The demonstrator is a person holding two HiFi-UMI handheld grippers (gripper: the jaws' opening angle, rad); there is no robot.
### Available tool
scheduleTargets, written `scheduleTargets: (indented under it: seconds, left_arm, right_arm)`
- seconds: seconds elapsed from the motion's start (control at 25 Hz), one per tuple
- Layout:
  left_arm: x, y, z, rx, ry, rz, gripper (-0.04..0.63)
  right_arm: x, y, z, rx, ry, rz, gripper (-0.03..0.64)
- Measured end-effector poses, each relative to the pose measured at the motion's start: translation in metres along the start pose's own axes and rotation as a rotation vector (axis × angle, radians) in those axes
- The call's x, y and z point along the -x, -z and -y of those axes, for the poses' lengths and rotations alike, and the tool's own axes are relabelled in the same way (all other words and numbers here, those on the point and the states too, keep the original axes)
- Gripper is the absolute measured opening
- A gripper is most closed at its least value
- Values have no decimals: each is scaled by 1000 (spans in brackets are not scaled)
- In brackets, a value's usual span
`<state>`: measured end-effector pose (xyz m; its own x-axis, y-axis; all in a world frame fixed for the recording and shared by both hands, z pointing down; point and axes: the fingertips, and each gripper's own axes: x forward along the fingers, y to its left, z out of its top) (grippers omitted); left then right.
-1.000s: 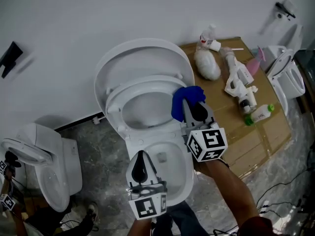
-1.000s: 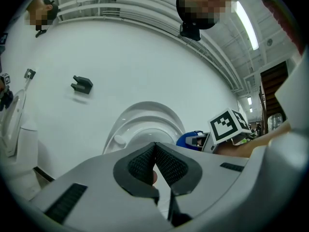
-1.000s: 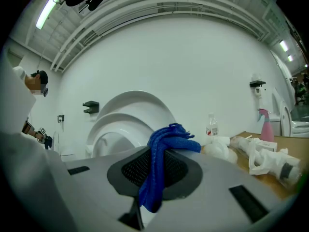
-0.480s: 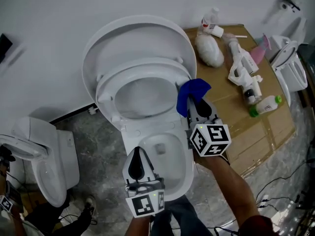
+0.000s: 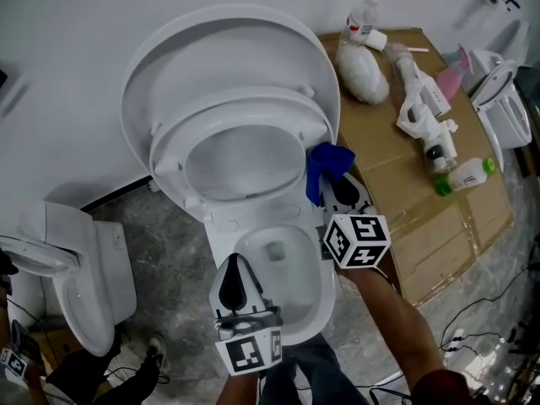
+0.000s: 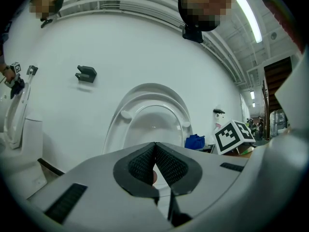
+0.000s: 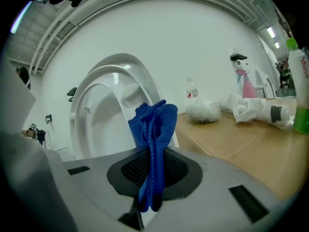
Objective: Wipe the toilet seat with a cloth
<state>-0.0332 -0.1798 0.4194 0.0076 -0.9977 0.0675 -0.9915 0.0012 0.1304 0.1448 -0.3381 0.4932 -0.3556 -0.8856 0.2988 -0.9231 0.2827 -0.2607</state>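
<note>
The white toilet's seat (image 5: 173, 154) and lid (image 5: 228, 49) stand raised above the open bowl (image 5: 314, 268). My right gripper (image 5: 334, 186) is shut on a folded blue cloth (image 5: 327, 164), which hangs just off the raised seat's right edge, over the bowl's back right corner. In the right gripper view the cloth (image 7: 155, 124) sticks up between the pads of that gripper (image 7: 153, 170), with the seat (image 7: 91, 110) behind it. Over the bowl's front, my left gripper (image 5: 237, 265) is shut and holds nothing. The left gripper view shows its pads (image 6: 166, 164) pressed together, with the seat (image 6: 153, 122) ahead.
A cardboard sheet (image 5: 422, 218) lies on the floor to the right, bearing a white bag (image 5: 361, 72), a spray bottle (image 5: 426, 108), a green-capped bottle (image 5: 462, 175) and a pink bottle (image 5: 450, 78). Other toilets stand at left (image 5: 76, 268) and far right (image 5: 499, 99). Cables trail over the floor at the lower right.
Both grippers have sunk lower. The cloth has slipped from in front of the seat's right rim to just beside it, still held. The left gripper stays shut.
</note>
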Motion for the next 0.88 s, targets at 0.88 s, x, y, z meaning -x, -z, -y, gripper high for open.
scheduleTargets:
  seconds: [0.88]
  left_arm:
    - [7,63,-33,19,-52,-48,15]
  right_arm:
    - [-20,127,5,54,35,-142,55]
